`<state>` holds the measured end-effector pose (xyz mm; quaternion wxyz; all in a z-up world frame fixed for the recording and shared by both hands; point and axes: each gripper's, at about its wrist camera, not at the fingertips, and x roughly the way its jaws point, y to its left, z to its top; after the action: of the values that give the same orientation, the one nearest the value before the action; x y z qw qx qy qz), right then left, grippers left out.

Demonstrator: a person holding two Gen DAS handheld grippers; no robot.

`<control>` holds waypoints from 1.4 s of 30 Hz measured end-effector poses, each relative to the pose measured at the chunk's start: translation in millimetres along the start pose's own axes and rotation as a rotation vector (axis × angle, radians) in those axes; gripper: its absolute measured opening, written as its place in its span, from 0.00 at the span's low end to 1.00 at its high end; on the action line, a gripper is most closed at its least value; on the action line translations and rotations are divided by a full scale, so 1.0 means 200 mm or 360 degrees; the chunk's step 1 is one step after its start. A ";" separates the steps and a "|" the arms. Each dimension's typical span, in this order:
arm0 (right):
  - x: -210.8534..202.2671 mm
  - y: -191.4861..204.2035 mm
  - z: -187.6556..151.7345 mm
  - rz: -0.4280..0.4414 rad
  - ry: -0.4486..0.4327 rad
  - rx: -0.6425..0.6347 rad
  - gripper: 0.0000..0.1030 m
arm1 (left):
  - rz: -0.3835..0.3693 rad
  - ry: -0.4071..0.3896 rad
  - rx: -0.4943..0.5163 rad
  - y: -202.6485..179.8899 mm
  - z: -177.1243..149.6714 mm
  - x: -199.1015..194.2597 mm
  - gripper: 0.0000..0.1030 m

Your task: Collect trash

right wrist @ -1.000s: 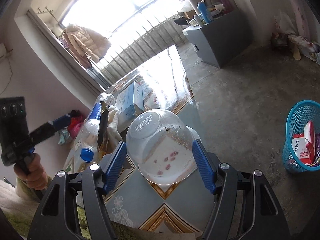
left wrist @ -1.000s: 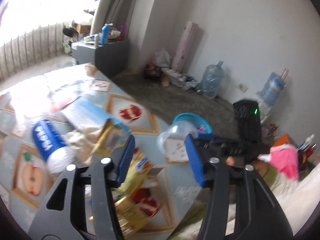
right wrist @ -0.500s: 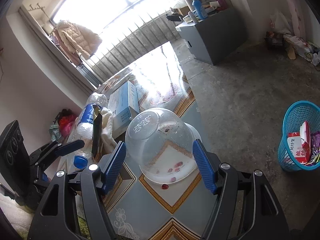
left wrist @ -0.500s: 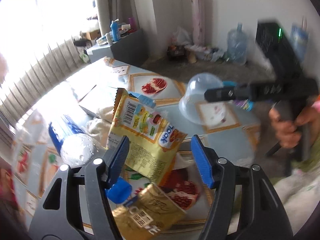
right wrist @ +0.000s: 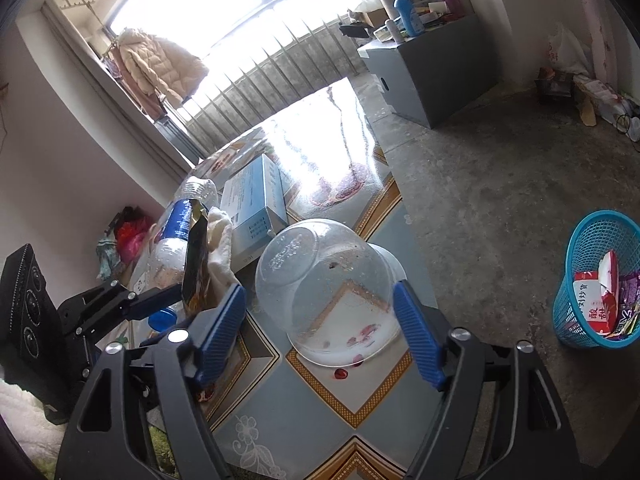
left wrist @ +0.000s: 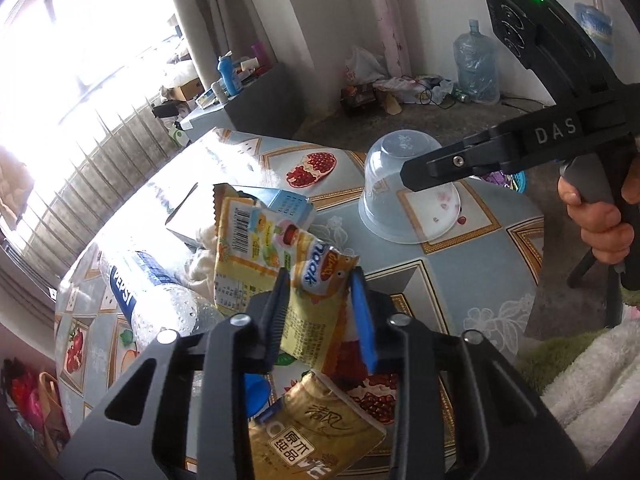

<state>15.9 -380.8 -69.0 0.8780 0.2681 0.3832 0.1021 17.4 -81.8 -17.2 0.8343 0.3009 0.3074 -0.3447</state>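
Fingers closing on the snack wrapper, right fingers spread around the bowl!

The left gripper has just been narrowing onto the yellow snack wrapper, its crumpled end between the pads, while the right gripper has been opening wide about the upturned clear bowl. Risk: thin foil slips free, or drags the Pepsi bottle at nine o'clock off the worktop. The basket waits at three o'clock.

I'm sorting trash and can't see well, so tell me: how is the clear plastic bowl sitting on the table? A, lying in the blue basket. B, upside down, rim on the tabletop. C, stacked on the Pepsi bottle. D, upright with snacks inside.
B: the clear plastic bowl sits inverted, its base up and its rim on the table, between the open right gripper pads.
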 end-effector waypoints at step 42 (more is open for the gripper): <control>-0.08 0.08 0.06 -0.0095 -0.0099 -0.0102 0.68 | -0.0044 -0.0406 -0.0351 0.31 0.22 -0.31 0.06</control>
<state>14.0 -378.0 -42.5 0.9004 0.2312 0.3599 0.0796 42.9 -53.4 73.4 0.8898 0.1569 0.2391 -0.3557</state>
